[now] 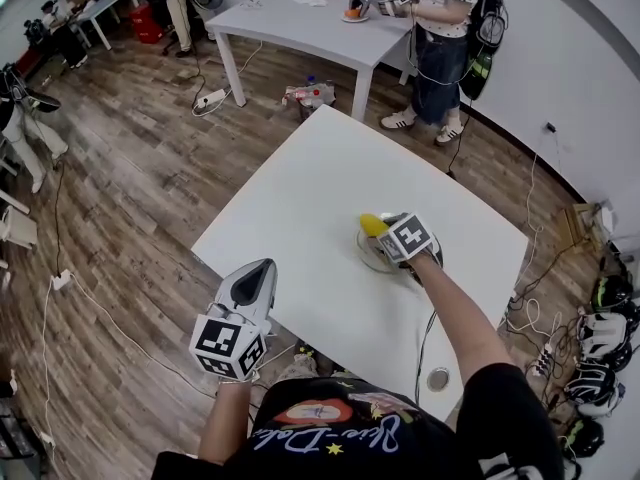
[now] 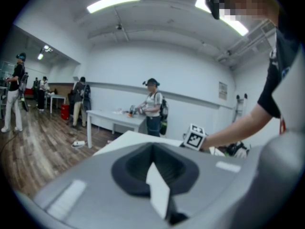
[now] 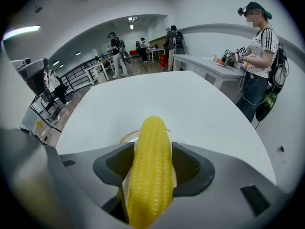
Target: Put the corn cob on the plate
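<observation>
The yellow corn cob (image 3: 150,171) runs lengthwise between the jaws of my right gripper (image 3: 150,178), which is shut on it. Its tip sticks out past the jaws above a pale round plate (image 3: 127,138). From the head view, the corn cob (image 1: 371,224) pokes out of the right gripper (image 1: 386,236) just over the plate (image 1: 369,259), on the right part of the white table (image 1: 300,198). My left gripper (image 1: 254,282) hovers at the table's near left edge, shut and holding nothing. Its own view shows the left gripper (image 2: 155,178) pointing across the table.
A second white table (image 1: 300,28) stands at the back, where a person (image 1: 440,28) works with grippers. Cables and a power strip (image 1: 210,98) lie on the wooden floor. Headsets (image 1: 595,368) are piled on the floor at the right. A round cable port (image 1: 438,379) sits near the table's front edge.
</observation>
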### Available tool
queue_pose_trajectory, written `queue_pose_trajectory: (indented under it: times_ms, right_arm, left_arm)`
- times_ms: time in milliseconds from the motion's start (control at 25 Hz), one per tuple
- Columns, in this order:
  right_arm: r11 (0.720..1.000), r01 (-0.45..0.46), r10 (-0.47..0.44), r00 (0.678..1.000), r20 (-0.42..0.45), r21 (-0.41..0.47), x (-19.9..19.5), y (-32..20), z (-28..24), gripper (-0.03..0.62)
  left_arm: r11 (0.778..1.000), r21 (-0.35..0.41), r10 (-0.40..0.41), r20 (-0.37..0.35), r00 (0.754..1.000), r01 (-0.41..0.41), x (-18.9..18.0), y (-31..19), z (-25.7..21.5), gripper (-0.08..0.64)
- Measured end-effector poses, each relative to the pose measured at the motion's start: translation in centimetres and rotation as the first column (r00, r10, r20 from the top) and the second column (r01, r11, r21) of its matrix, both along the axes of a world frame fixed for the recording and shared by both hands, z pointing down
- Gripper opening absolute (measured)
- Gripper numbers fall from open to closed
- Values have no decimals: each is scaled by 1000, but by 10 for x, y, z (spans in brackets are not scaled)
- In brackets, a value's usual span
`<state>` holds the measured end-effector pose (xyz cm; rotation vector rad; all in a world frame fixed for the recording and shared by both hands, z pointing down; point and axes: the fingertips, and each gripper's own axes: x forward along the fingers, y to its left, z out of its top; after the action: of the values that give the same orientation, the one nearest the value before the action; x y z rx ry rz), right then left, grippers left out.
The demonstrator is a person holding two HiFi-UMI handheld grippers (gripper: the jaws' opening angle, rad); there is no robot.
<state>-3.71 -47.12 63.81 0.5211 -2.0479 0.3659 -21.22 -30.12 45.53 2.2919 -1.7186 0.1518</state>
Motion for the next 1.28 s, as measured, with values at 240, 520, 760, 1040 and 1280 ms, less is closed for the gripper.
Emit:
queue_pose_trajectory:
  times_ms: [240,520,760,1040,1280]
  right_arm:
    - [989,-96,65,967,246,116,-2,-5,-61,255]
    - [921,-319,98,743,661,222,21,47,-186,232]
    - [894,-392,125,683,719,218,39,93,-205,26]
    - [881,-411,119,671,732,234,59,102,-220,20]
    - [882,-399,94,672,735,251,55,106,-227,20]
  left_arm:
    - [999,22,32,11,999,-32,12,0,-5,-14]
    - [990,99,101,29,995,-103,30,-8,-27,-14]
    - [974,131,182,40,982,-186,60,-17,-41,-14]
    - [961,123,241,57,969,-246,87,-18,-43,-14]
    - [966,121,222,71,972,-230,83,-13,-45,-14]
